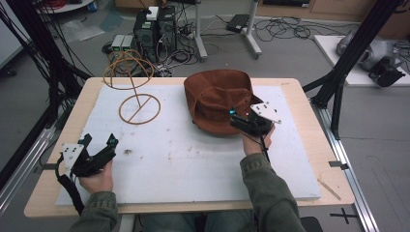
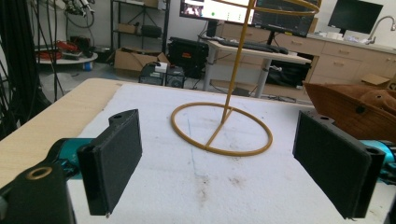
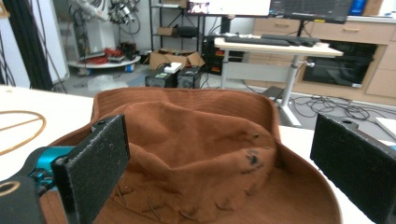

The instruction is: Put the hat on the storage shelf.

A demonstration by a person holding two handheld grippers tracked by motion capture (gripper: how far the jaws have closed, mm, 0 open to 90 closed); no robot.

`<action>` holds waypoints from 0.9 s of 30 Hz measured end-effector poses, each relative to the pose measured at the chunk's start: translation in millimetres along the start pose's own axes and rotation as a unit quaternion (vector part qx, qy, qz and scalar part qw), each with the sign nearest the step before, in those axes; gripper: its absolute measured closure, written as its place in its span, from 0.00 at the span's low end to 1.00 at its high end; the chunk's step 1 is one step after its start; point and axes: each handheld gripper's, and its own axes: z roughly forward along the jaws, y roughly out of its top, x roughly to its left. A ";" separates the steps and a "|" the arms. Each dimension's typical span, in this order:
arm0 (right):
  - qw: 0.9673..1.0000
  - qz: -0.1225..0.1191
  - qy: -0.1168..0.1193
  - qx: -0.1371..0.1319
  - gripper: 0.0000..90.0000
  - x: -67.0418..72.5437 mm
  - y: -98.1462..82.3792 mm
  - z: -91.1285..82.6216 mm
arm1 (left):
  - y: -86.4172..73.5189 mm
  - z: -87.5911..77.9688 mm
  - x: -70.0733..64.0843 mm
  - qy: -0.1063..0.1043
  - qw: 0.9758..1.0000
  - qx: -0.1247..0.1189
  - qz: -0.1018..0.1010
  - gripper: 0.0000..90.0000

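A brown hat is seen crown-down on the white pad of the table, toward its far right. The right gripper is held low at the hat's near brim, its fingers spread wide on either side of the brim with nothing gripped; the right forearm is stretched forward from the near edge. The left gripper is held near the pad's near left corner, well apart from the hat, angled toward a wire stand at the far left. Its fingers are also spread wide and empty, with the stand's ring base framed between them in the left gripper view.
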 end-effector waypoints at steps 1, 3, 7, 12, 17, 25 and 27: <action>1.000 0.001 0.005 0.023 0.05 5.1 -4.7 12.2 | 0.0 0.1 0.0 0.000 1.000 -0.001 0.000 0.18; 0.999 0.004 0.008 0.033 0.05 7.0 -6.6 16.2 | 0.0 0.2 0.0 0.000 1.000 -0.002 -0.001 0.18; 0.996 0.003 0.008 0.091 0.05 19.6 -16.0 35.8 | -0.2 0.6 1.6 0.000 1.000 0.002 -0.002 0.18; 0.993 -0.007 0.003 0.117 0.06 24.4 -21.7 50.0 | 0.3 0.3 1.8 -0.005 1.000 -0.003 -0.001 0.18; 0.992 0.005 -0.007 0.128 0.06 19.8 -29.5 59.2 | 0.0 1.0 2.1 -0.004 1.000 -0.004 -0.003 0.18; 0.992 -0.018 -0.001 0.124 0.29 24.5 -34.1 67.9 | -0.5 2.2 1.0 -0.007 1.000 -0.002 0.001 0.18; 0.993 -0.020 0.013 0.119 0.42 25.8 -33.3 68.8 | -0.5 2.3 1.0 -0.006 1.000 -0.003 0.001 0.18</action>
